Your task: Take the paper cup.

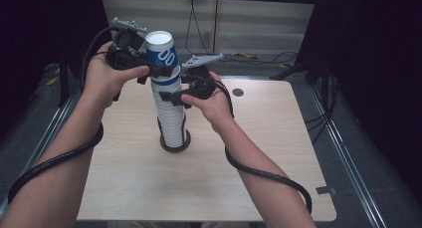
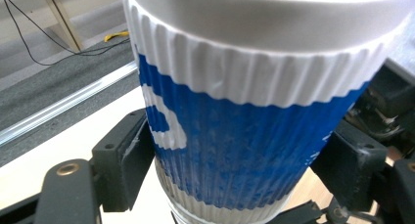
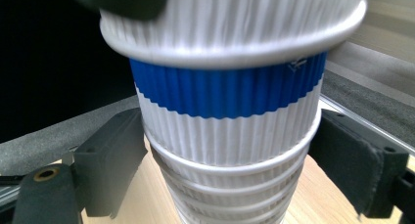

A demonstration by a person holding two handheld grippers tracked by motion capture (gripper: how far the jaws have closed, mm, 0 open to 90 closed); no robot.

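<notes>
Here, nearest to me: my two forearms over the front of the pale wooden desk (image 1: 129, 188), a black cable (image 1: 54, 161) trailing from each claw.

Item, middle of the desk: a tall stack of ribbed white paper cups (image 1: 171, 118), upright, its foot in a dark round base (image 1: 175, 144).

Item, right claw (image 1: 175, 98): held level at the upper part of the stack, just below the topmost cup. In the right gripper view its jaws stand either side of the white cups; whether the pads press I cannot tell.

Item, left claw (image 1: 149, 69): higher, at the top of the stack. Its jaws are closed against the blue band of the top cup (image 1: 162, 54), one on each flank in the left gripper view, gripping it. That cup is blue and white, open mouth up, seated on the stack.

Item, beyond the desk: grey floor, loose cables and a pale wall panel (image 1: 164, 14).
</notes>
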